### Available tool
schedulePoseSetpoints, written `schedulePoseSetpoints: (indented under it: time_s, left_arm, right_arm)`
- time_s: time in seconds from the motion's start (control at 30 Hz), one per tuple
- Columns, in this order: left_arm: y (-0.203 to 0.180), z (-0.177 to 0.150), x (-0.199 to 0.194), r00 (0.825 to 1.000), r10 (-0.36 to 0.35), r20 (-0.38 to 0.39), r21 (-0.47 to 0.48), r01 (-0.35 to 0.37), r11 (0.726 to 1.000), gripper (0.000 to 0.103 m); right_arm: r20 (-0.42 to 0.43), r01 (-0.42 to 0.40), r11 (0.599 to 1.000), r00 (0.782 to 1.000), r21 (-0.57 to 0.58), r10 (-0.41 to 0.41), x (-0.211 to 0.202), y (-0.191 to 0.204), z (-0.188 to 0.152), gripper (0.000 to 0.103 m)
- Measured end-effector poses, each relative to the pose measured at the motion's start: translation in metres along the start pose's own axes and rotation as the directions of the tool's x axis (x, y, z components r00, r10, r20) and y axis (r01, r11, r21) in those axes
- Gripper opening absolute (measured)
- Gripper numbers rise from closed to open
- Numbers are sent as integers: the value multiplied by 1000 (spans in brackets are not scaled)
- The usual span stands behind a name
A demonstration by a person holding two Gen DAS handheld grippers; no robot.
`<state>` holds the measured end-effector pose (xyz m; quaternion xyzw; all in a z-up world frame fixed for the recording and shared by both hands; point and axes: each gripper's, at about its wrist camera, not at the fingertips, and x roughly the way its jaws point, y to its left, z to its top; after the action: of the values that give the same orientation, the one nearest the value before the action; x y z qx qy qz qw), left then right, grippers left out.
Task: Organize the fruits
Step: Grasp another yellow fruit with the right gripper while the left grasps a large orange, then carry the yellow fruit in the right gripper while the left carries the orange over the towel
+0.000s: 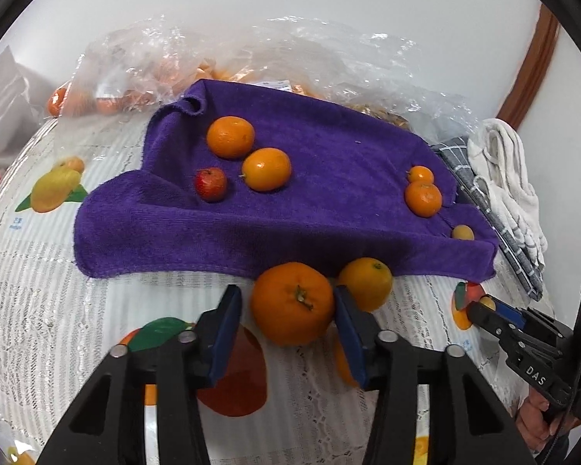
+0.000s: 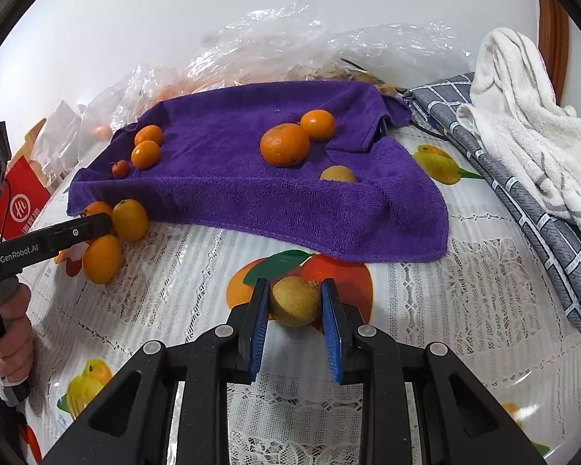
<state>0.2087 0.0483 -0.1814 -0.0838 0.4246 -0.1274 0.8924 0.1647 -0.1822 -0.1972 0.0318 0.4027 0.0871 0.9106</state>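
Observation:
A purple towel [image 1: 321,201] lies on the table with two oranges [image 1: 230,136], a small red fruit [image 1: 210,183], two small mandarins [image 1: 423,197] and a small yellow fruit [image 1: 462,232] on it. My left gripper [image 1: 286,312] has its pads around a large orange [image 1: 292,304] on the tablecloth just in front of the towel, with a gap at the left pad. A yellow-orange fruit [image 1: 366,283] sits beside it. My right gripper [image 2: 295,304] is shut on a small yellow-brown fruit [image 2: 295,300], low over the tablecloth in front of the towel [image 2: 275,178].
Clear plastic bags [image 1: 213,66] with more oranges lie behind the towel. A grey checked cloth [image 2: 523,193] and a white towel [image 2: 530,124] lie at the right. A red box [image 2: 23,197] stands at the left edge. The tablecloth [image 2: 445,310] has fruit prints.

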Motion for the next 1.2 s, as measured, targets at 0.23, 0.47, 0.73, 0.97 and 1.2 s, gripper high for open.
schedulePoseSetpoints:
  time_s: [0.23, 0.47, 0.73, 0.97, 1.2]
  left_arm:
    - [-4, -1, -5, 999, 23, 24, 18, -24, 1000, 40]
    - [1, 0, -23, 996, 6, 86, -4, -6, 1000, 40]
    - [0, 0, -40, 987, -3, 160, 19, -1, 1000, 40]
    - [-2, -1, -47, 980, -7, 200, 31, 1, 1000, 40]
    - [2, -1, -48, 977, 8, 213, 18, -12, 1000, 40]
  right_arm:
    - [1, -20, 1000, 1000, -1, 20, 0, -2, -1, 27]
    - [18, -55, 998, 998, 18, 55, -4, -5, -2, 26]
    - [42, -90, 995, 995, 45, 89, -8, -11, -3, 26]
    - [47, -105, 993, 994, 52, 103, -10, -14, -4, 27]
    - [62, -83, 996, 995, 37, 80, -21, -3, -2, 26]
